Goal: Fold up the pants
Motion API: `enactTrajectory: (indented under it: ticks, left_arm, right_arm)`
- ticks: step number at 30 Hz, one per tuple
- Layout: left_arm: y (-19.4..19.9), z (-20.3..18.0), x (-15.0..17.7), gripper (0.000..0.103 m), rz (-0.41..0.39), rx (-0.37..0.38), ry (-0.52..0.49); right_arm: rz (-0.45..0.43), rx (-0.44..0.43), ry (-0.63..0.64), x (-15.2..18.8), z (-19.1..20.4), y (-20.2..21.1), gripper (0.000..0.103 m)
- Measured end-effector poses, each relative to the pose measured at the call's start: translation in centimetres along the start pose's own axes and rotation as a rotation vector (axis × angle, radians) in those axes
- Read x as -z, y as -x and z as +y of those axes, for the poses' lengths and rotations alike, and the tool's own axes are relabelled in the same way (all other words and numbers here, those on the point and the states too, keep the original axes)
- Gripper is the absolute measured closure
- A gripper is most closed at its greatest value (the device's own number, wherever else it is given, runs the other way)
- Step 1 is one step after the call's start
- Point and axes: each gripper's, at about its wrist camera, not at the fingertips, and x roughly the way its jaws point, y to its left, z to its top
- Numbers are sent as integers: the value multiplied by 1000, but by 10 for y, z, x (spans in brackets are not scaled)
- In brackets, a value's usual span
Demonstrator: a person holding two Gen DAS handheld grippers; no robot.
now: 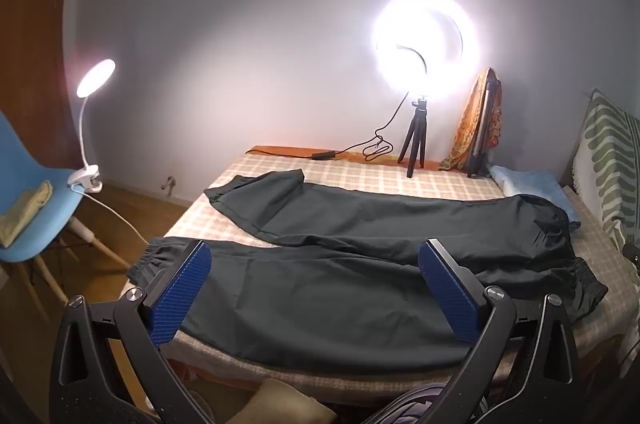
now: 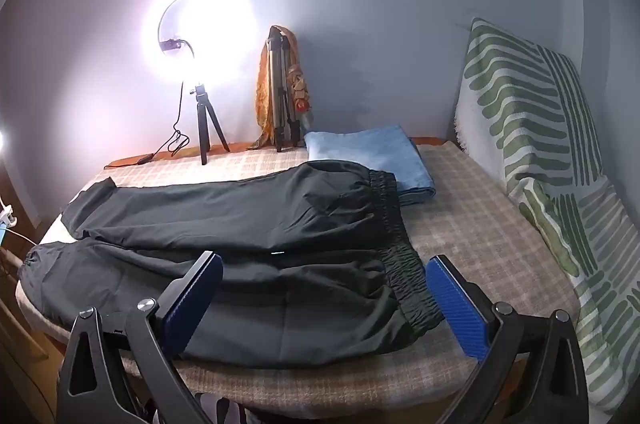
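Note:
Black pants (image 1: 360, 256) lie spread flat across the checked bed (image 1: 360, 180), legs apart and running leftward, elastic waistband (image 2: 400, 256) at the right. The near leg's gathered cuff (image 1: 156, 260) reaches the bed's left edge. My left gripper (image 1: 316, 256) hovers open above the near leg, blue pads wide apart with nothing between them. Over the waist end of the pants (image 2: 240, 256), my right gripper (image 2: 326, 272) also stands open and empty, its right pad beside the waistband.
A lit ring light on a small tripod (image 1: 416, 144) and a folded tripod draped with orange cloth (image 2: 282, 96) stand at the bed's far edge. A folded blue towel (image 2: 372, 156) lies behind the waistband. A green-patterned cushion (image 2: 532, 128) leans right; a blue chair (image 1: 36, 192) with a clip lamp stands left.

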Motion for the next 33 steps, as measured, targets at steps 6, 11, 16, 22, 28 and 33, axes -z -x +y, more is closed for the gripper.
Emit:
enactTrajectory:
  ticks: [6,11,16,22,28,33]
  left_arm:
    - [-1,2,-3,0,-10,0,-4]
    - [4,0,1,0,-21,-5,-19]
    - [4,-2,-2,0,-27,1,-25]
    - [7,-4,-4,0,-34,11,-30]
    - [6,-4,-3,0,-33,9,-25]
    - [5,-3,-4,0,-31,9,-23]
  right_arm:
    - [-1,-9,5,-4,-5,-1,0]
    - [-25,5,24,-1,4,2,0]
    - [-28,-13,21,-1,5,4,0]
    - [-25,-9,20,0,5,4,0]
    - [-27,-6,23,-1,6,4,0]
    - [-30,2,29,-3,8,5,0]
